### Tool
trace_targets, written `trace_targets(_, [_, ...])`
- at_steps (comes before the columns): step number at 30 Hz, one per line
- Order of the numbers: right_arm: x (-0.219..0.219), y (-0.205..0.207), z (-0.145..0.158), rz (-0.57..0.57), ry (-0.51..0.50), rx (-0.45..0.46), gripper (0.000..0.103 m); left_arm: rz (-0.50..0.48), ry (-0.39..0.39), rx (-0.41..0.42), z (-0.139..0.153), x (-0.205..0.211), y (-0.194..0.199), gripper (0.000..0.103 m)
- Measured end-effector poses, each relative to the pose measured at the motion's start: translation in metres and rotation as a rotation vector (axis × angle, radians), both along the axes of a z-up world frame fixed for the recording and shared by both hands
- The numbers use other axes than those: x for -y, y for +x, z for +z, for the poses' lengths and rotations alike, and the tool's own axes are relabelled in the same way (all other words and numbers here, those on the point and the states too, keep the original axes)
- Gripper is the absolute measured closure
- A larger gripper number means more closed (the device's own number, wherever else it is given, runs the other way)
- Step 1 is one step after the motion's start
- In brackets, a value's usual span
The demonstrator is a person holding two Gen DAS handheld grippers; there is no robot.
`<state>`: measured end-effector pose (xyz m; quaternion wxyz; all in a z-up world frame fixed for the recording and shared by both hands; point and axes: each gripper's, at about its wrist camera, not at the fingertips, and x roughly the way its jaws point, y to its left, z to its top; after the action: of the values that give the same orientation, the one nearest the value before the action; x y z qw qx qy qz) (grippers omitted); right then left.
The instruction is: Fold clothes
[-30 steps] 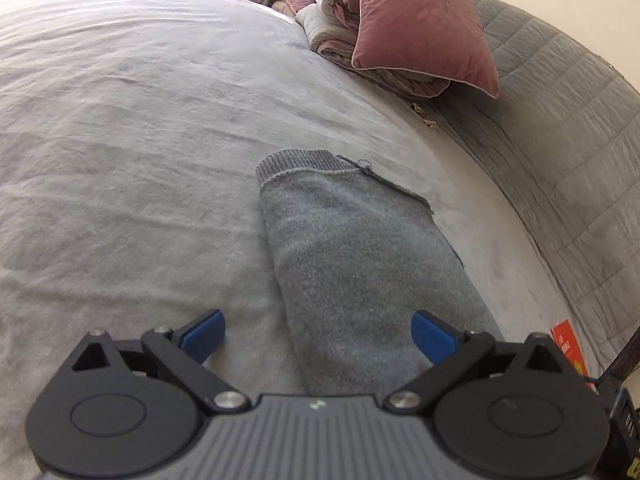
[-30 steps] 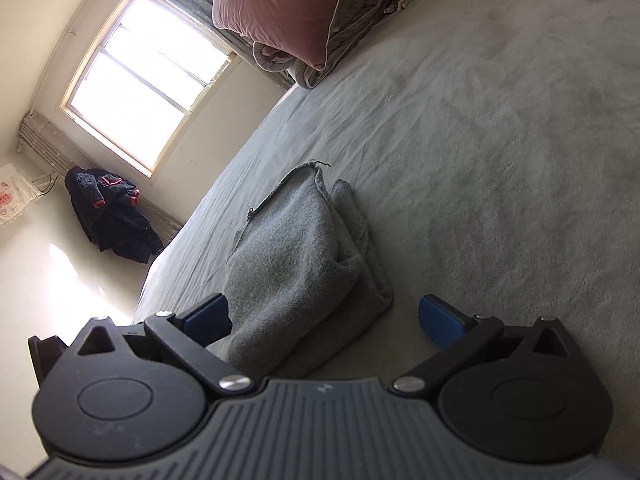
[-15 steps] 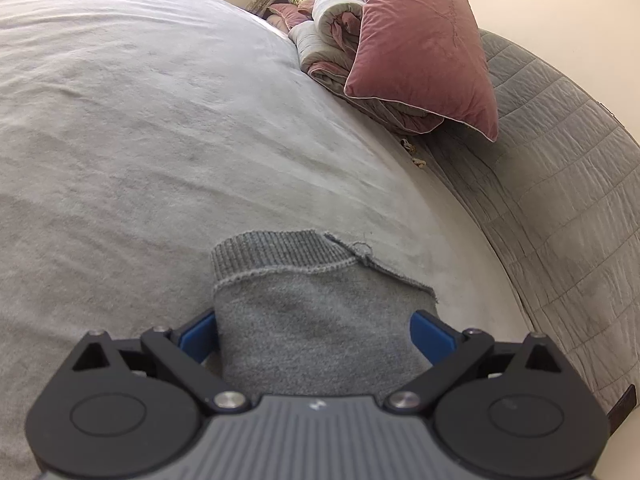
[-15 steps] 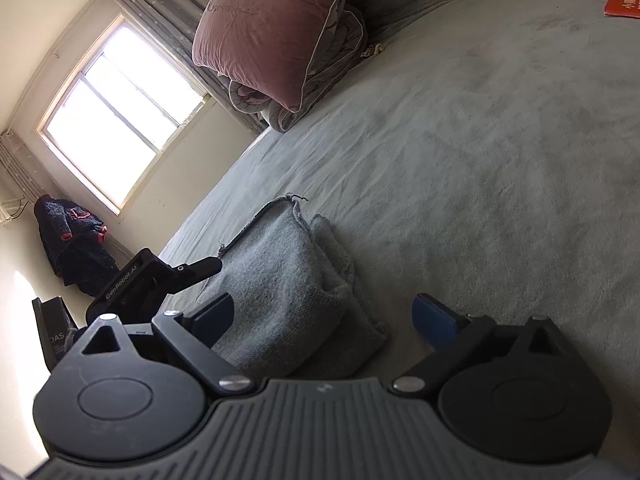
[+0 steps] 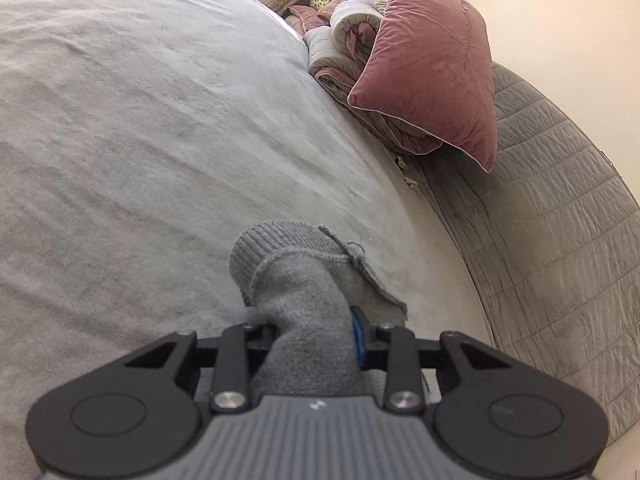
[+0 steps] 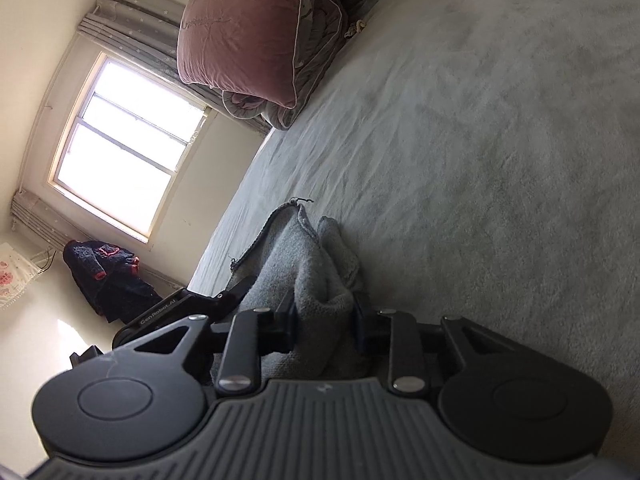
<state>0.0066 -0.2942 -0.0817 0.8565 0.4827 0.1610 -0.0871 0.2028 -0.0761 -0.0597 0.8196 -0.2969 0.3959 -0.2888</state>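
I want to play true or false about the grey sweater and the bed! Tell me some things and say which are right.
1. Both tongs are pinching the grey sweater. True: the left tongs and the right tongs are each closed on its fabric.
2. The pillow is blue. False: it is dusty pink.
3. The sweater lies on a grey bed cover. True.
4. The sweater is spread out flat. False: it is bunched into thick folds between the fingers.
5. The window shows night outside. False: bright daylight comes through it.
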Motion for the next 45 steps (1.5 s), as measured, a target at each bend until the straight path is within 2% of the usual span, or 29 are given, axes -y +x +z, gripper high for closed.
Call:
trace_targets(7, [0.016, -0.004, 0.008, -0.005, 0.055, 0.04, 0.074, -0.009, -0.008, 0.024, 0.018, 0.029, 0.007, 0.076])
trace_targets(16, [0.068, 0.015, 0.024, -0.091, -0.017, 0.061, 0.074, -0.048, -0.018, 0.015, 0.022, 0.101, 0.04, 0.078])
trace_targets(28, [0.177, 0.052, 0.036, -0.209, -0.125, 0.115, 0.076, -0.126, -0.048, 0.023, 0.019, 0.228, 0.087, 0.078])
trace_targets(31, [0.205, 0.056, 0.038, -0.249, -0.132, 0.133, 0.079, -0.135, -0.056, 0.029, 0.018, 0.256, 0.093, 0.078])
trace_targets(32, [0.212, 0.057, 0.039, -0.258, -0.13, 0.146, 0.083, -0.138, -0.058, 0.031, 0.017, 0.265, 0.095, 0.079])
trace_targets(34, [0.228, 0.065, 0.039, -0.257, -0.131, 0.163, 0.083, -0.144, -0.064, 0.034, 0.016, 0.283, 0.099, 0.081])
trace_targets(37, [0.242, 0.083, 0.042, -0.219, -0.196, 0.102, 0.083, -0.153, -0.072, 0.04, 0.015, 0.31, 0.105, 0.081])
trace_targets(39, [0.248, 0.087, 0.036, -0.232, -0.215, 0.066, 0.083, -0.159, -0.077, 0.044, 0.014, 0.328, 0.109, 0.08])
trace_targets(41, [0.254, 0.085, 0.026, -0.254, -0.21, 0.034, 0.078, -0.138, -0.069, 0.038, 0.009, 0.328, 0.115, 0.076])
trace_targets(42, [0.256, 0.084, 0.022, -0.262, -0.207, 0.001, 0.076, -0.131, -0.054, 0.041, 0.007, 0.325, 0.117, 0.075])
trace_targets(44, [0.261, 0.083, 0.012, -0.256, -0.187, -0.067, 0.065, -0.131, -0.008, 0.058, 0.003, 0.318, 0.119, 0.063])
trace_targets(45, [0.263, 0.082, 0.006, -0.251, -0.175, -0.099, 0.056, -0.137, 0.008, 0.059, 0.001, 0.314, 0.12, 0.06])
